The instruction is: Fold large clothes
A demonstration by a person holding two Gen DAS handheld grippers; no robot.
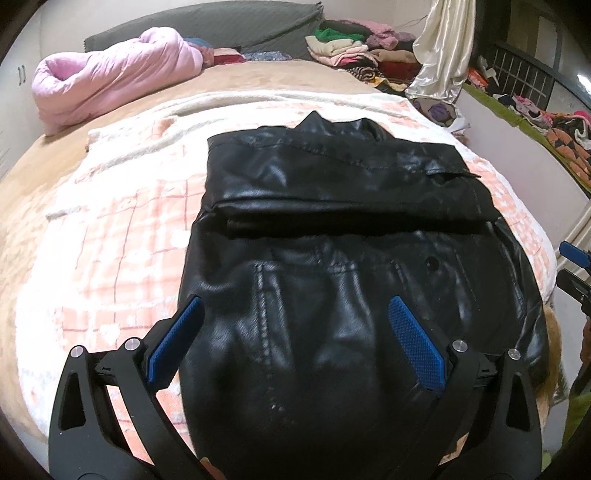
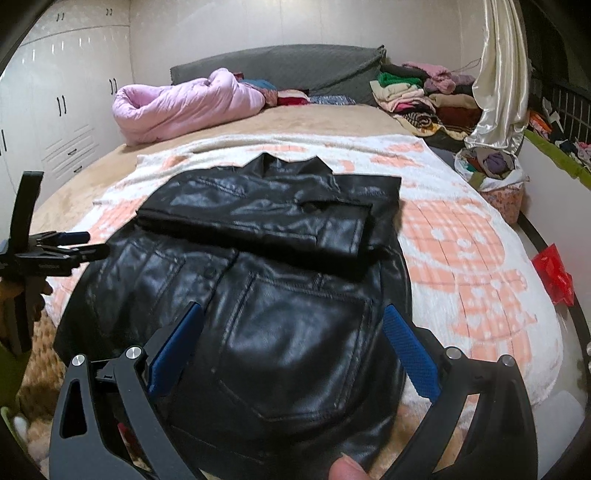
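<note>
A black leather jacket (image 1: 332, 229) lies flat on a white and peach blanket (image 1: 122, 229) on the bed, collar at the far end, both sleeves folded across its chest. My left gripper (image 1: 295, 306) hovers open over the jacket's near left hem, nothing between its blue pads (image 1: 413, 343). In the right wrist view the same jacket (image 2: 258, 258) shows a patch pocket below my right gripper (image 2: 293, 314), which is open above the near right hem. The left gripper (image 2: 66, 245) also appears at the left edge there. A fingertip (image 2: 345, 469) shows at the bottom.
A rolled pink quilt (image 1: 110, 85) lies at the head of the bed by the grey headboard (image 1: 221, 26). Stacked folded clothes (image 1: 351, 48) sit at the far right, with a cream curtain (image 1: 439, 48) and a bag of clothes (image 2: 491, 166). White wardrobes (image 2: 66, 92) stand to the left.
</note>
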